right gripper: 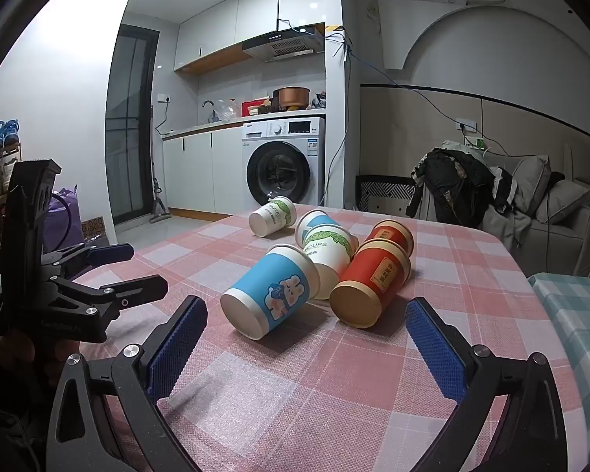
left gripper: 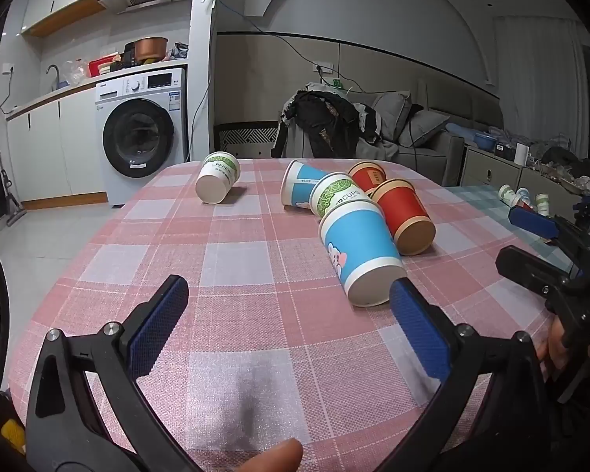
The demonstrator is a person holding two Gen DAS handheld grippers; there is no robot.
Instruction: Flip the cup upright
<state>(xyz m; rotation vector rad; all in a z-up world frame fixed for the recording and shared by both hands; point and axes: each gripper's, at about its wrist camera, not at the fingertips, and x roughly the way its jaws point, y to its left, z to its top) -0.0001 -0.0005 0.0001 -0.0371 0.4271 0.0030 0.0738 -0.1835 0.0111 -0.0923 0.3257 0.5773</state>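
Cups [right gripper: 271,291]: six, paper, on their sides on pink checked worktop [right gripper: 373,393]; interiors unseen. Left tool [left gripper: 289,295], right tool [right gripper: 306,322]: jaws apart, empty. Washer [right gripper: 283,161] behind.

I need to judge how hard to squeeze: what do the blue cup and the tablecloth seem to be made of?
Blue cup: probably thin paper with a smooth printed wrap; its plain white base and rolled rim suggest a disposable cup, so it likely crushes easily. Tablecloth: looks like woven fabric, matte, with a visible coarse weave in its pink check.
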